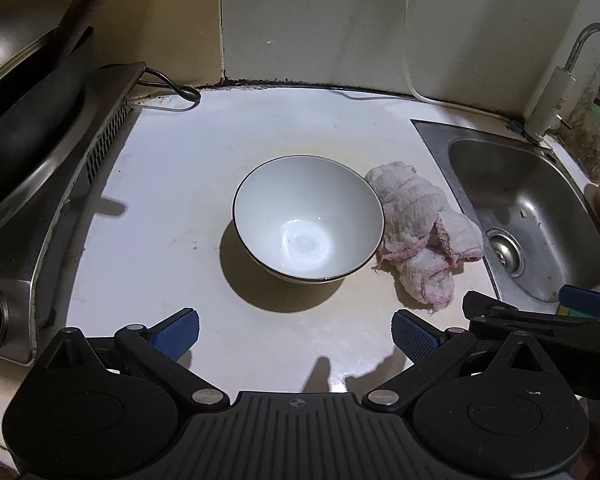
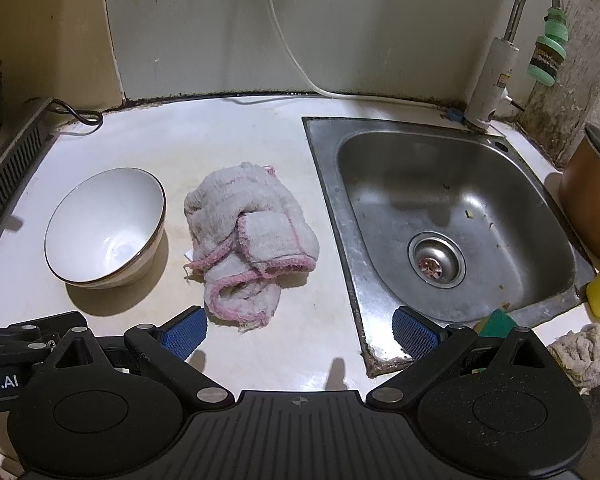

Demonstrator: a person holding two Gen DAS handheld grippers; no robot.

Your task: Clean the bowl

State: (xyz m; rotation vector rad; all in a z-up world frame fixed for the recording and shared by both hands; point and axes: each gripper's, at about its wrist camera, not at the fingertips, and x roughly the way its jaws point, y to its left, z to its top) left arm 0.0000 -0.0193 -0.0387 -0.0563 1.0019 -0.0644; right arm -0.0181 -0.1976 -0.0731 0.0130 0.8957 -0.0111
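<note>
The bowl [image 1: 308, 220] stands upright on the white counter [image 1: 172, 184], in the middle of the left wrist view, and its inside looks white and shiny, with no dirt that I can make out; in the right wrist view it sits at the left. Just beside it, touching its right rim as far as I can tell, lies a crumpled cloth [image 2: 250, 240] with a pink edge; I judge it is put there so that one gripper can take it while the other keeps the bowl steady. The left gripper [image 1: 295, 338] hangs low in its frame, directly before the bowl, its blue pads [image 1: 176, 336] wide apart and holding nothing; the right gripper [image 2: 299, 336] is also spread and empty, and it faces the cloth and the corner of the steel sink [image 2: 380, 300]. The sink is at the right, with its faucet [image 2: 496, 76] in the upper right; so rinsing is near if needed. Nothing is grasped yet; the wiping seems not begun.
</note>
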